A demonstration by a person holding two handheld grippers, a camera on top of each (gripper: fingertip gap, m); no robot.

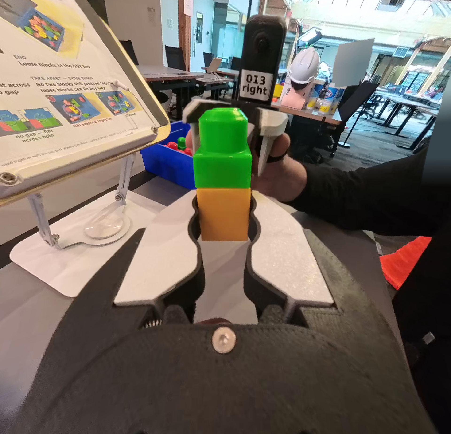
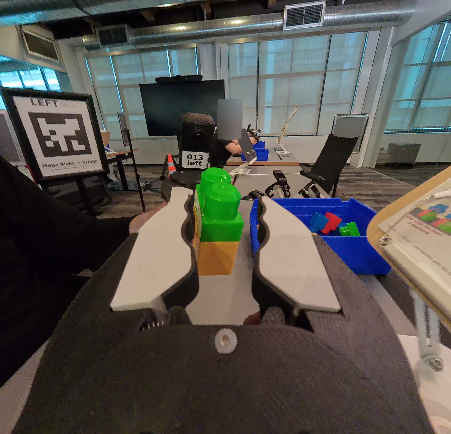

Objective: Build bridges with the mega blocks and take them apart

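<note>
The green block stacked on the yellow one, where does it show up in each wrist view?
Left wrist view: green block at centre, atop the yellow block, one stud showing.
Right wrist view: green block just left of centre, two studs showing.
Shared landmark: blue bin of loose blocks.

Green block (image 2: 220,217) atop yellow block (image 2: 217,257) stands between open jaws.
</note>
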